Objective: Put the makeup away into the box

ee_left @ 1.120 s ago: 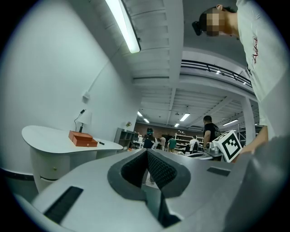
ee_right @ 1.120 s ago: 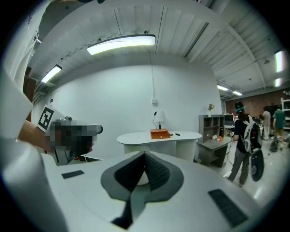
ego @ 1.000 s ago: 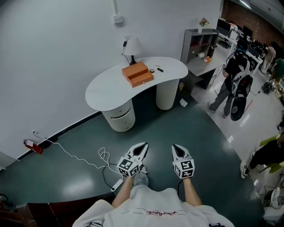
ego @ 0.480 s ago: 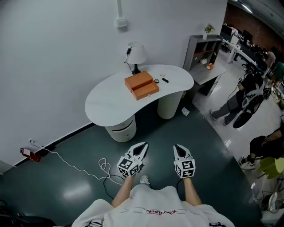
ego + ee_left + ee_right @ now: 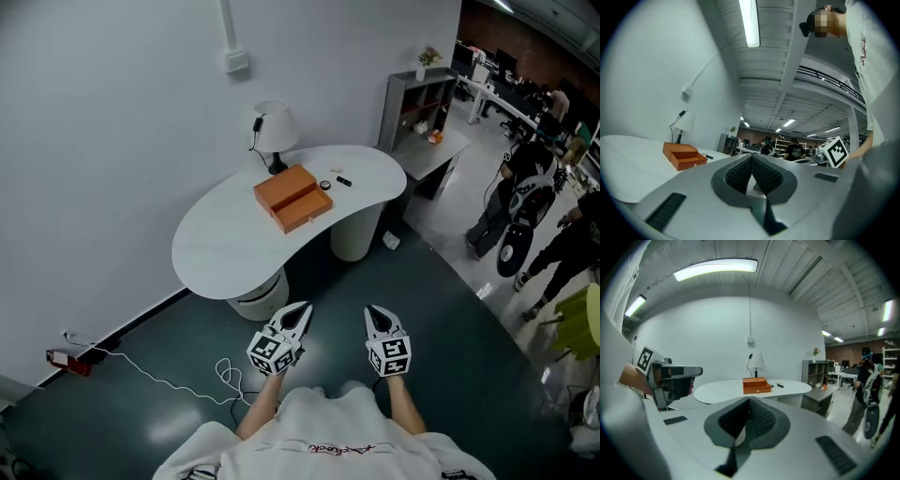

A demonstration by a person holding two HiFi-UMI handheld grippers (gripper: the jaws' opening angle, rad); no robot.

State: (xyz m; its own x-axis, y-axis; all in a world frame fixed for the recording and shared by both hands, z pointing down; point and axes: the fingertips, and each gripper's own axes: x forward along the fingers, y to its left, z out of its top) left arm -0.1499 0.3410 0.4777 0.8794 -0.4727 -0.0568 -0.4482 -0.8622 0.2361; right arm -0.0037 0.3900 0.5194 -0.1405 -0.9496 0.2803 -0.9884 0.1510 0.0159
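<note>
Green-grey floor (image 5: pixel 450 356) fills the lower part of the head view, meeting a plain white wall (image 5: pixel 112 141) on the left. Against that wall stands a white table (image 5: pixel 225 244) with a curved, bean-shaped top on round pedestals. A grey shelf unit (image 5: pixel 417 98) stands just beyond its right end. An orange box (image 5: pixel 292 198) sits near the middle of the tabletop, showing as two orange parts side by side, with a white-shaded lamp (image 5: pixel 272 131) just behind it by the wall. Both grippers are held out level over the floor, well short of the table and apart from each other. The left gripper (image 5: pixel 302 309) has its jaws closed together with nothing between the ribbed pads. The right gripper (image 5: pixel 372 313) is likewise closed and empty. The makeup lies on the tabletop just to the right of the box: a small round compact (image 5: pixel 325 185) and, a little further right, a short black stick (image 5: pixel 343 180), neither touching the box.
</note>
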